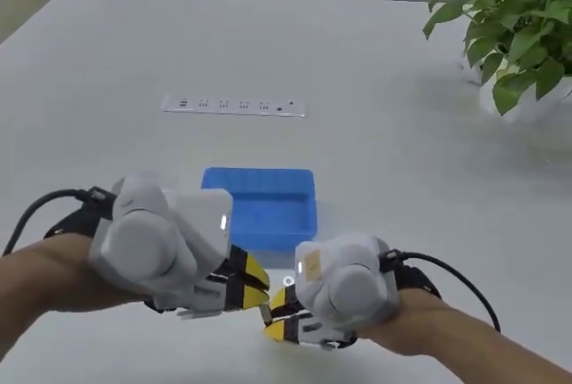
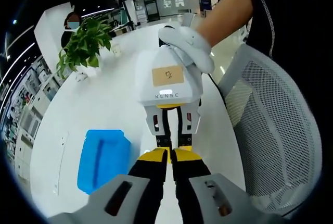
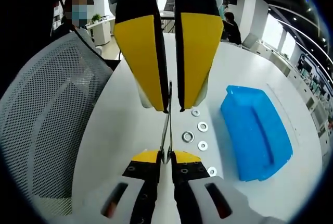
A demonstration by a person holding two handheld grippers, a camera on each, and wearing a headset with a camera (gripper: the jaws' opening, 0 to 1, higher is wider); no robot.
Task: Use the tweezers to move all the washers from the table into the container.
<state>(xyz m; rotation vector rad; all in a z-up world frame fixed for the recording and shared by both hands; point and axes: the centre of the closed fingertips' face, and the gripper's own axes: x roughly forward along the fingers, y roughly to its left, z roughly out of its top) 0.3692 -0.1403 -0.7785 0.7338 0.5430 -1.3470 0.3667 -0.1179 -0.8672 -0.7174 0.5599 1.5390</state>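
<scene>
A: At the near edge of the table [image 3: 130,146], the right gripper [image 3: 166,156] is pinching one end of the tweezers [image 3: 167,130]. The left gripper [image 3: 173,108] is facing it nose to nose, its jaws drawn together on the other end.

B: So both are clamping the one tool. Why?

A: It is looking like a re-grip. One gripper is probably steadying the tweezers while the other is settling into a hold that lets it squeeze the tips.

B: And where are the washers [image 3: 202,126] lying?

A: Five are lying loose on the table just beside the tweezers, between them and the blue container [image 3: 255,130], which is sitting near and looking empty.

B: So nothing is being carried yet.

A: Seemingly not. The picking is waiting on the grip, and flat, thin washers are likely going to be demanding a precise pinch.
</scene>
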